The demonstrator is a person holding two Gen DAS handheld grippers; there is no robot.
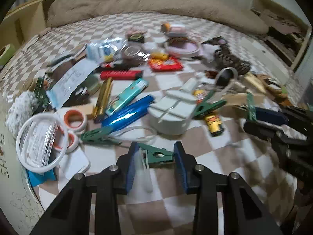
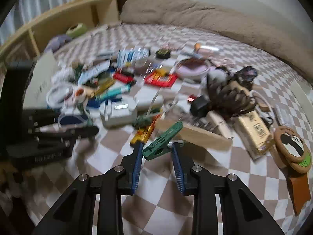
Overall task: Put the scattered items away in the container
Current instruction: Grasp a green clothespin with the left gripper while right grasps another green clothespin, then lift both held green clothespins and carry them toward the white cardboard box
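- Now the left gripper (image 1: 156,153) has its fingers squeezed on a green clip (image 1: 159,155).
- The right gripper (image 2: 156,150) pinches another green clip (image 2: 163,141), tilted up between its fingers.
- Beyond both fingers, many small things lie on the checkered bed cover (image 1: 225,156).

We can read only part of the brown lettering on the white container (image 1: 11,186), seemingly "SH" and "ES". Print on the receipt (image 1: 72,80), red packet (image 1: 166,63) and tan box (image 2: 256,133) is too blurred.
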